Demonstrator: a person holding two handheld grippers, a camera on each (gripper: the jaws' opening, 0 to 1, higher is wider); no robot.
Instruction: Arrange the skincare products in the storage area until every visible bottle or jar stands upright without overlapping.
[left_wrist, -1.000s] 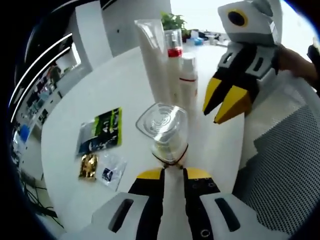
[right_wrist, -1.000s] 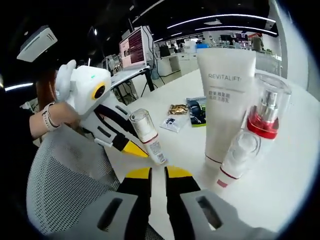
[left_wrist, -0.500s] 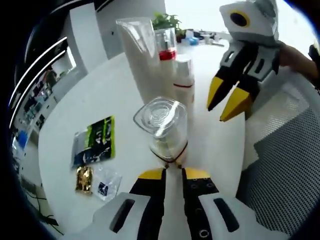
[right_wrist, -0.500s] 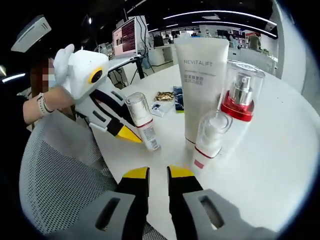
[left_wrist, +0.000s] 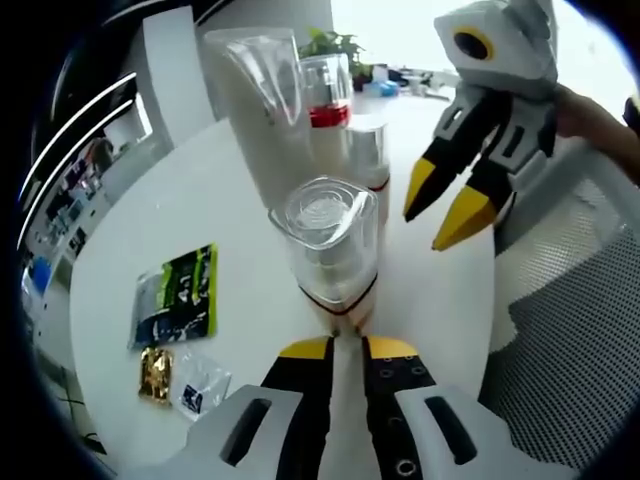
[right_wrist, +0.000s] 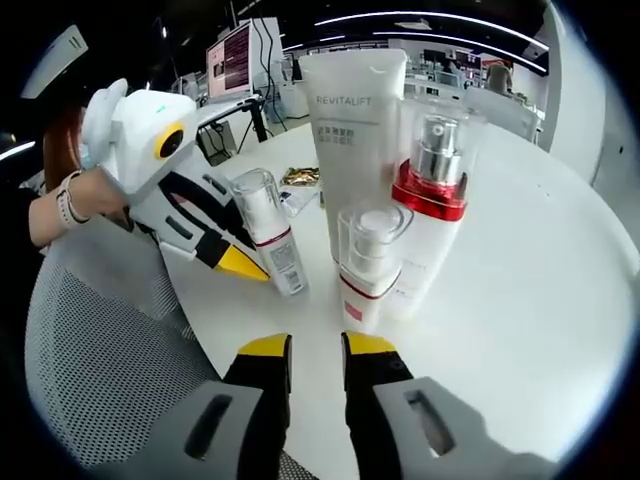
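My left tool is clamped on the small clear-cap bottle, now more upright vs. 1 s ago, prob. base on the worktop. Right tool is unclenched, just before the other bottles.

The left claw grips the base of a clear-capped bottle on the white table. Behind stand a tall tube and pump bottles; the right claw hovers nearby.
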